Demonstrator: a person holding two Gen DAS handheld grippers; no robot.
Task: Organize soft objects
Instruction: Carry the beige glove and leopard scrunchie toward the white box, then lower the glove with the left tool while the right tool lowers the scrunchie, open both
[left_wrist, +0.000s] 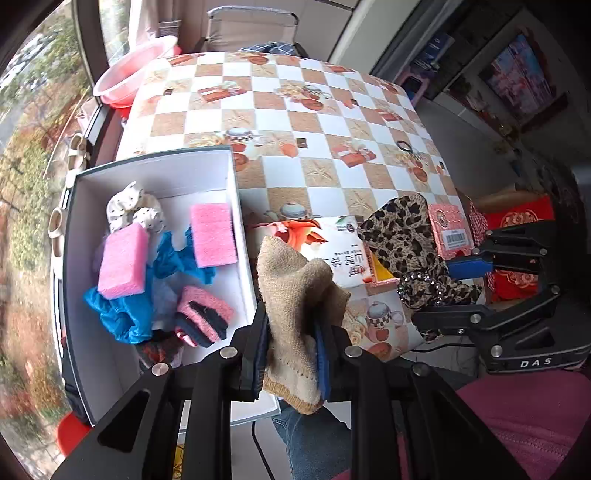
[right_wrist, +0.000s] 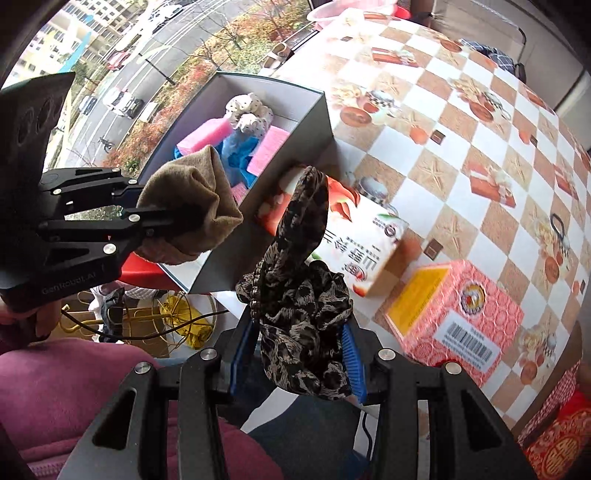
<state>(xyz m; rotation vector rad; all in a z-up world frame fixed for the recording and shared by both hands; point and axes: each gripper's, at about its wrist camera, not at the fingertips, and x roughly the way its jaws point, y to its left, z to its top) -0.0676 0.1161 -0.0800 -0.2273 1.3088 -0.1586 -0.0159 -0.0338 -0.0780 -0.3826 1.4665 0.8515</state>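
My left gripper (left_wrist: 291, 354) is shut on a beige knitted sock (left_wrist: 295, 295), held above the table's near edge just right of the white box (left_wrist: 236, 221). In the right wrist view the same left gripper (right_wrist: 177, 221) grips the beige sock (right_wrist: 188, 199) beside the box (right_wrist: 303, 122). My right gripper (right_wrist: 299, 354) is shut on a leopard-print scrunchie (right_wrist: 299, 314) that hangs up between the blue pads. The left wrist view shows that right gripper (left_wrist: 454, 291) with the leopard fabric (left_wrist: 406, 236). Inside the box lie pink sponges (left_wrist: 214, 234), blue cloth (left_wrist: 129, 314), a dotted scrunchie (left_wrist: 133, 210) and a pink-and-black sock (left_wrist: 203, 317).
A white tissue pack (right_wrist: 354, 236) and a pink carton (right_wrist: 454, 314) lie on the checked tablecloth (left_wrist: 332, 122) right of the box. A pink basin (left_wrist: 129, 77) sits at the far left corner. A person's pink sleeve (right_wrist: 74, 398) and jeans are below.
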